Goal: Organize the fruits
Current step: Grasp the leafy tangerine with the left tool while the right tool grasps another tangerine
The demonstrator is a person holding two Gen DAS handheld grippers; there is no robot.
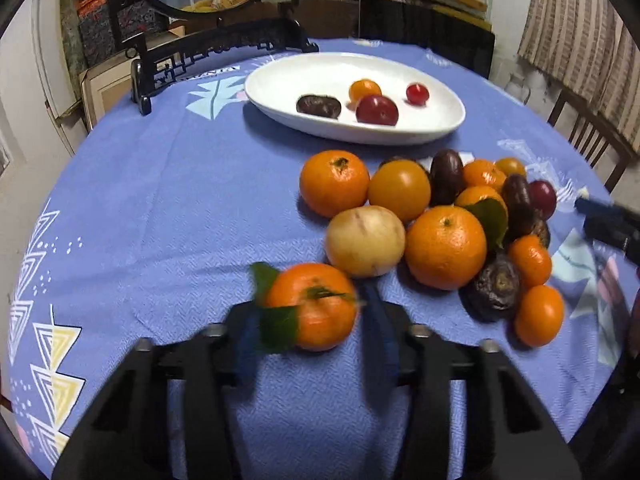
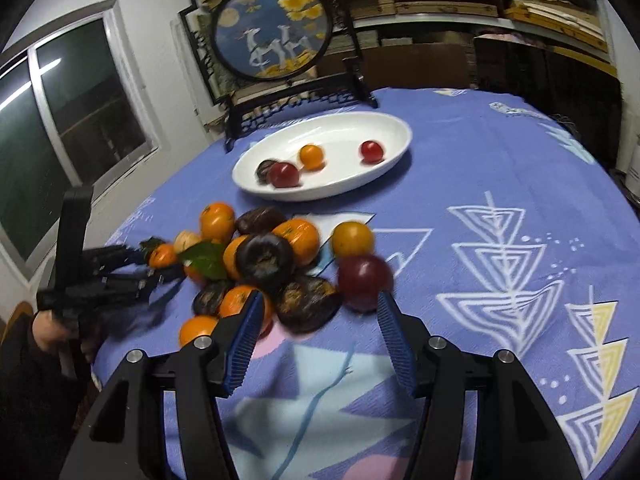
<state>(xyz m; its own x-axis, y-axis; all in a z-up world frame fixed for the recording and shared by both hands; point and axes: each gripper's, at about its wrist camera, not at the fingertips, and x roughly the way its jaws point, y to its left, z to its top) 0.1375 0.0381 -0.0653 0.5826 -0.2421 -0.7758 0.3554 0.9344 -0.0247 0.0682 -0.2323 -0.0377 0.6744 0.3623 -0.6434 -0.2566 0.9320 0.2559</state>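
Left gripper [image 1: 308, 316] closed around a leafy tangerine [image 1: 316, 306] at the near side of the table [image 1: 160, 200], just beside the pale round fruit [image 1: 365, 240] at the edge of the fruit heap [image 1: 448, 216]. Right gripper [image 2: 320, 312] spread wide, holding nothing, fingertips (blue ribbed pads) flanking a dark wrinkled fruit [image 2: 306, 300] and touching a dark red plum [image 2: 362, 280]. White oval dish [image 2: 340, 196] toward the far edge, carrying two red fruits, one orange and one dark one.

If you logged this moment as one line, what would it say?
left hand-held gripper: around leafy tangerine | right hand-held gripper: open by dark red plum | white dish: four fruits
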